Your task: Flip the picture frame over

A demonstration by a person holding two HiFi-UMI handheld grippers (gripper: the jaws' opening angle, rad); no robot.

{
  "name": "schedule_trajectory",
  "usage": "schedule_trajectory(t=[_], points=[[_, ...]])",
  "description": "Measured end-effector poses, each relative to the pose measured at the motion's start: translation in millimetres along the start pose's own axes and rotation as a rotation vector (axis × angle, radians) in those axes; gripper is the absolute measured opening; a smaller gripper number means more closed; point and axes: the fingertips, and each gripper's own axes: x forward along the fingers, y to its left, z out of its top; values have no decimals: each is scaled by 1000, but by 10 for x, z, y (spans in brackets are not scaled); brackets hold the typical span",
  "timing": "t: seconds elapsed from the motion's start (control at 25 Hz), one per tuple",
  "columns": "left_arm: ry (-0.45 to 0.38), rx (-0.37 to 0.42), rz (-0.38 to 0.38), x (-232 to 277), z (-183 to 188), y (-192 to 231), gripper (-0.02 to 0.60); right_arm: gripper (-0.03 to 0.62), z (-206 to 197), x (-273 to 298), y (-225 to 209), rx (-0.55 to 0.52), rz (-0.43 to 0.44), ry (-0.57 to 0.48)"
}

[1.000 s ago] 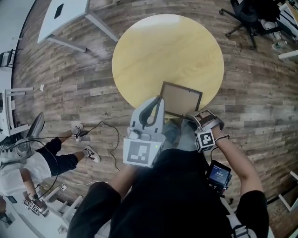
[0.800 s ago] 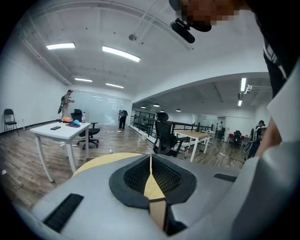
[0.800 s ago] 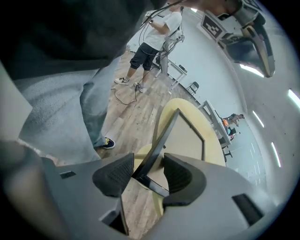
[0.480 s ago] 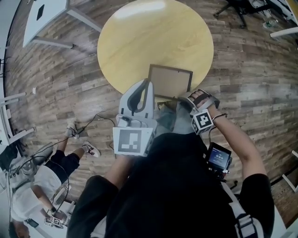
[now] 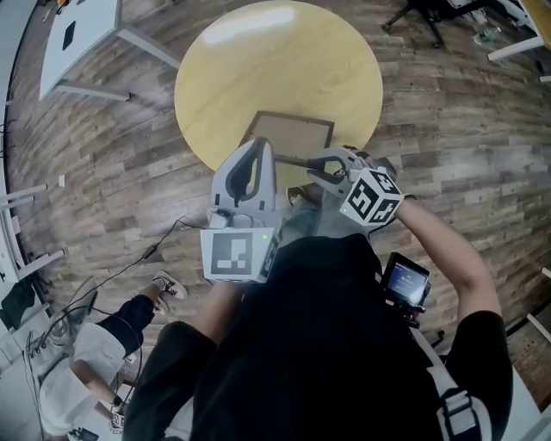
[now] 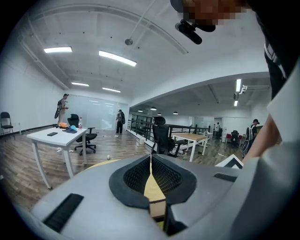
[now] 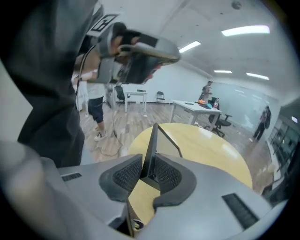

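Observation:
The dark-framed picture frame [image 5: 288,136] rests at the near edge of the round yellow table [image 5: 258,60], its near right side raised. My right gripper [image 5: 303,162] has just been closing on that edge. In the right gripper view the frame [image 7: 151,140] stands edge-on between the pads, and the right gripper [image 7: 149,161] is shut on it. The left gripper [image 5: 256,151] hovers just left of the frame, shut and empty, its tips meeting in the left gripper view [image 6: 150,161].
A white table [image 5: 82,26] stands at the far left and an office chair [image 5: 422,17] at the far right. A person [image 5: 95,362] sits on the wooden floor at the lower left, beside cables [image 5: 164,241]. More desks and chairs [image 6: 161,136] stand further off.
The right gripper has risen and rolled, its jaws have closed on the frame's near edge, and that edge has lifted off the table. The left gripper has stayed put.

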Motion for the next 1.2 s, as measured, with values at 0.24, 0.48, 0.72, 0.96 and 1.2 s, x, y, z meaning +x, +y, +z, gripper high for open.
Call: schedule_trajectory(t=[0.24,0.48,0.72,0.96,1.2], points=[[-31,9,13,-24,98,78,31,92,210,-162,-466,629,34,-211],[-50,12,20,-29,179,204,31,89,-68,-249,-830,994,-29,-284],[-50,17,14,-4,193,225,31,85,-363,-391,-1134,1052,-206,-278],[-51,32,-5,43,145,180,31,81,-784,-330,-1111,1064,-282,-141],[-25,21,10,91,106,164,31,83,-1205,-179,-951,1108,-300,16]])
